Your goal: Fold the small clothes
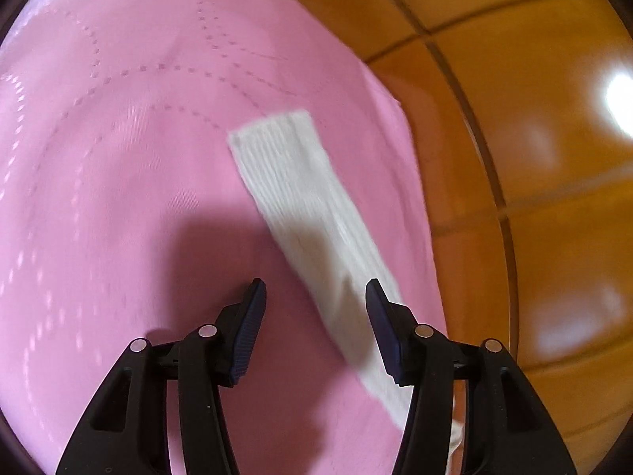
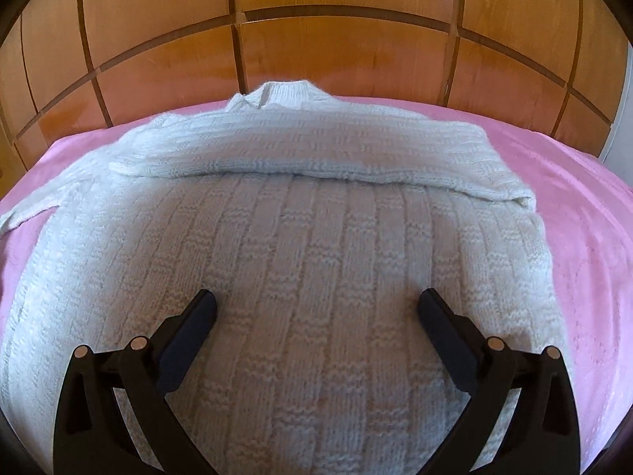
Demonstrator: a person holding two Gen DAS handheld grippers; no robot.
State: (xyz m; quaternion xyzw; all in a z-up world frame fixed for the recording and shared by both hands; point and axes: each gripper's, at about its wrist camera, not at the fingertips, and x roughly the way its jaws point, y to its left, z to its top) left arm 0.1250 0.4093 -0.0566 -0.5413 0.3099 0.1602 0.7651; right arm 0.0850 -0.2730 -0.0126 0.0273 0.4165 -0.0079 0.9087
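Observation:
A white knitted sweater (image 2: pixel 300 253) lies flat on a pink bed cover (image 2: pixel 585 206). One sleeve (image 2: pixel 300 154) is folded across its chest, and the collar (image 2: pixel 277 93) points to the far edge. My right gripper (image 2: pixel 316 303) is open and hovers low over the sweater's body. In the left wrist view the other sleeve (image 1: pixel 300 198) stretches out as a white ribbed strip on the pink cover (image 1: pixel 118 198). My left gripper (image 1: pixel 314 291) is open just above that sleeve, its right finger (image 1: pixel 381 316) over the strip.
An orange wooden panelled headboard (image 2: pixel 316 47) stands behind the bed's far edge. In the left wrist view the wooden surface (image 1: pixel 534 158) runs along the cover's right edge. A bright light reflection (image 1: pixel 621 99) shows on the wood.

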